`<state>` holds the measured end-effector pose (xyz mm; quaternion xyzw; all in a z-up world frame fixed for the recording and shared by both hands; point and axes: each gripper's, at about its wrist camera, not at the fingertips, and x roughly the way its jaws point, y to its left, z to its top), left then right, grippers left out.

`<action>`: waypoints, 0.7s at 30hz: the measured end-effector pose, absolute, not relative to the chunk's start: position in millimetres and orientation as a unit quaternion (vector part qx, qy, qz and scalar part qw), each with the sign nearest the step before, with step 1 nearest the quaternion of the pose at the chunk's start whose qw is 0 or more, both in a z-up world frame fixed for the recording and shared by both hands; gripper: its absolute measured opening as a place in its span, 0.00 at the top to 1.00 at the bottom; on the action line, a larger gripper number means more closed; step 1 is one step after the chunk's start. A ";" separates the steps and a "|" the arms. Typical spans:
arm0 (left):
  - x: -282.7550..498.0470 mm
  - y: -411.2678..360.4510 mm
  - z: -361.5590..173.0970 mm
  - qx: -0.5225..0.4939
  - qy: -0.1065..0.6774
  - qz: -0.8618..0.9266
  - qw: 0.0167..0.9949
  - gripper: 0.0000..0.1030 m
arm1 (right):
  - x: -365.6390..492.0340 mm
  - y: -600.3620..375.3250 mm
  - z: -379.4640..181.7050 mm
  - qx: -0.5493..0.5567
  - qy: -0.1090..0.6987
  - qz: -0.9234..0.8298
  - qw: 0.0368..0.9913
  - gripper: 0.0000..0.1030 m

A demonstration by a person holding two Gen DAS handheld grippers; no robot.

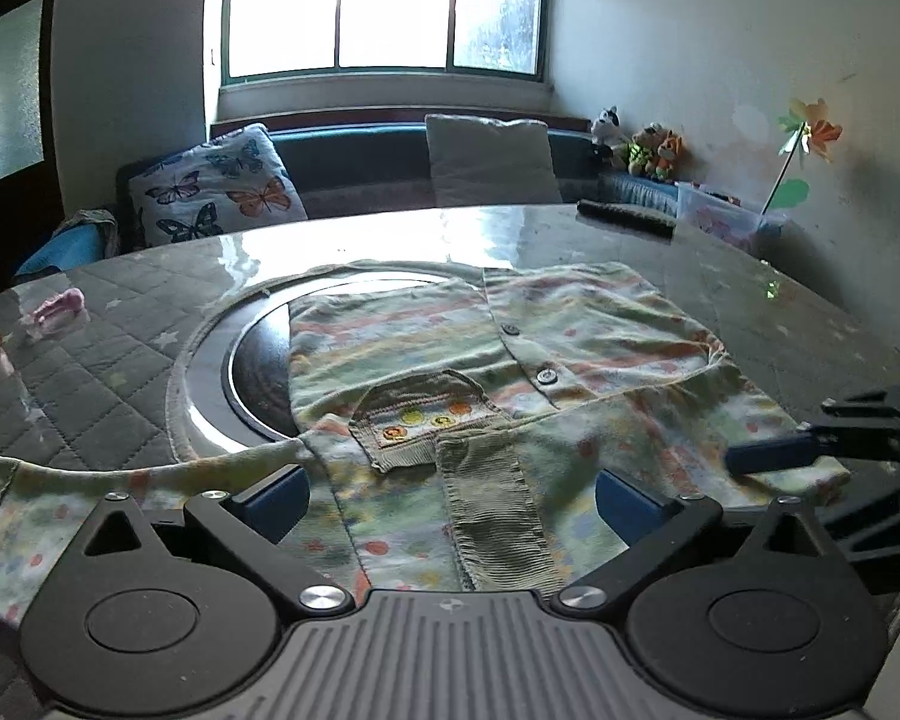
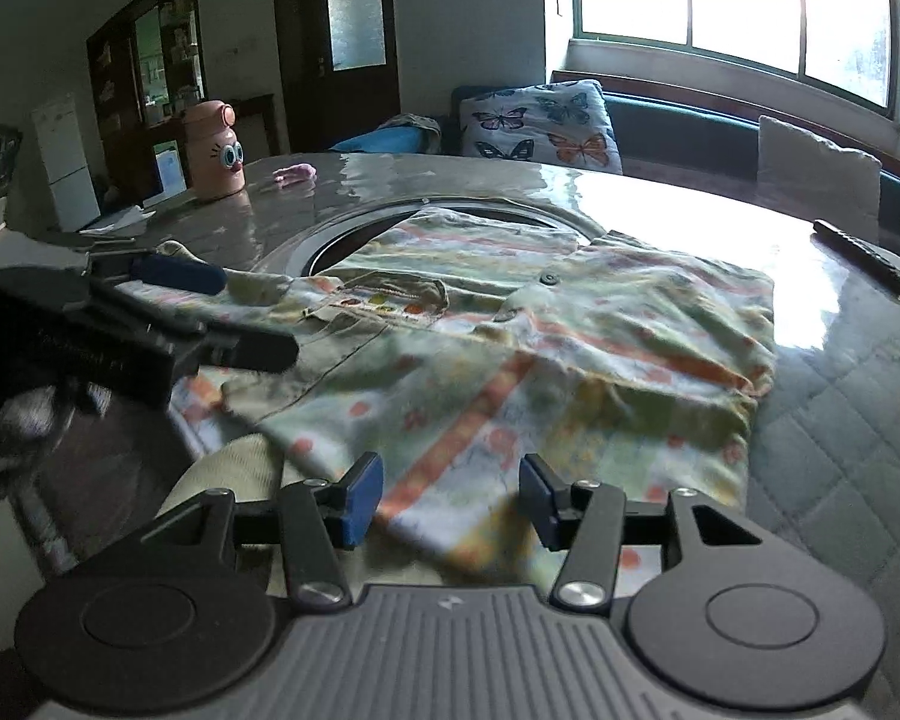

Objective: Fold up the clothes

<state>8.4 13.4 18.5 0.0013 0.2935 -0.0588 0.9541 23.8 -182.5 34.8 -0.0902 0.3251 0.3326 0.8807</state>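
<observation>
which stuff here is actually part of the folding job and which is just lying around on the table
Part of the job:
patterned garment
left gripper
right gripper

Just lying about:
pink bottle with cartoon eyes
small pink item
dark remote-like bar
round table, which only bears the garment

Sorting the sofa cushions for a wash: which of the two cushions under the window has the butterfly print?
The left cushion, at the sofa's corner, carries the orange and blue butterflies. The other cushion, further right below the window, is plain pale with no print.
</observation>
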 end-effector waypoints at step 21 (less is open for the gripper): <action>-14.4 57.2 17.2 -0.035 0.292 0.042 0.955 0.00 | 11.9 -245.6 41.9 -0.014 0.341 0.265 0.902 0.44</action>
